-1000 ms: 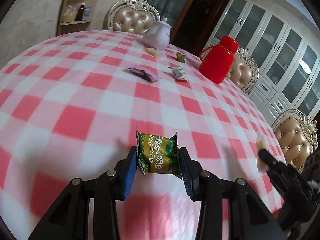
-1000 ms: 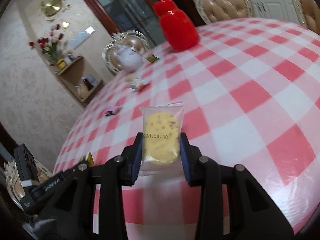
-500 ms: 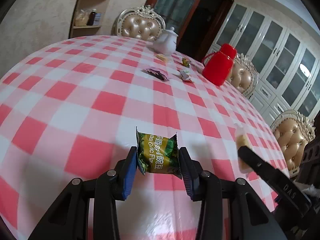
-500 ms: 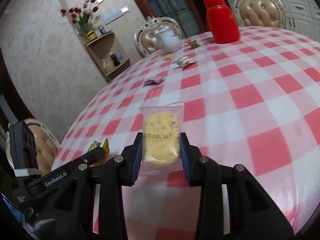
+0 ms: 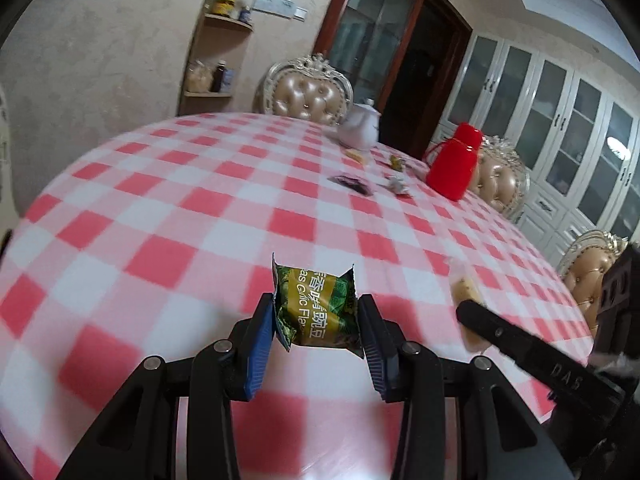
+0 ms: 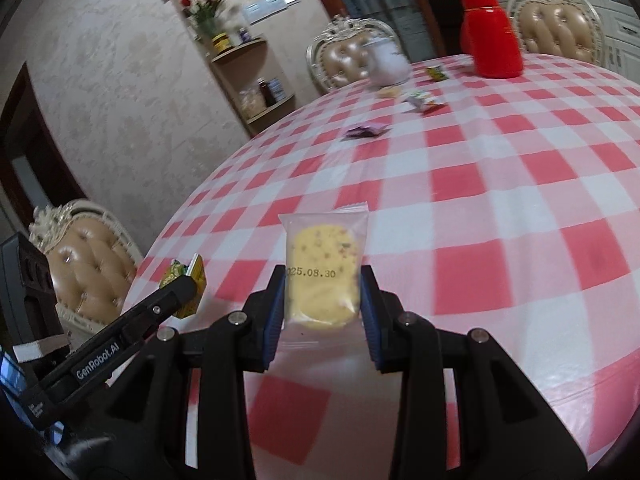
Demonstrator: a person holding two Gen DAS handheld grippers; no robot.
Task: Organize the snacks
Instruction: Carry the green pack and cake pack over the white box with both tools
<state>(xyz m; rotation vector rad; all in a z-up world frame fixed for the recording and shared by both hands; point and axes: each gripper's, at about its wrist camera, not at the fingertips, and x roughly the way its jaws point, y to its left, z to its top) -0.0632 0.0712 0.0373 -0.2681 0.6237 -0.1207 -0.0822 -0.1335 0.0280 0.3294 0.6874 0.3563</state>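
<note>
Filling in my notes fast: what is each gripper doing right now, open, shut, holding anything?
Left gripper: shut on the green snack packet.
Right gripper: shut on the clear-wrapped yellow biscuit.

We see soft, even indoor light, motion blur across the checked desk [image 5: 168,216], and strong fisheye bending with dark corners.
</note>
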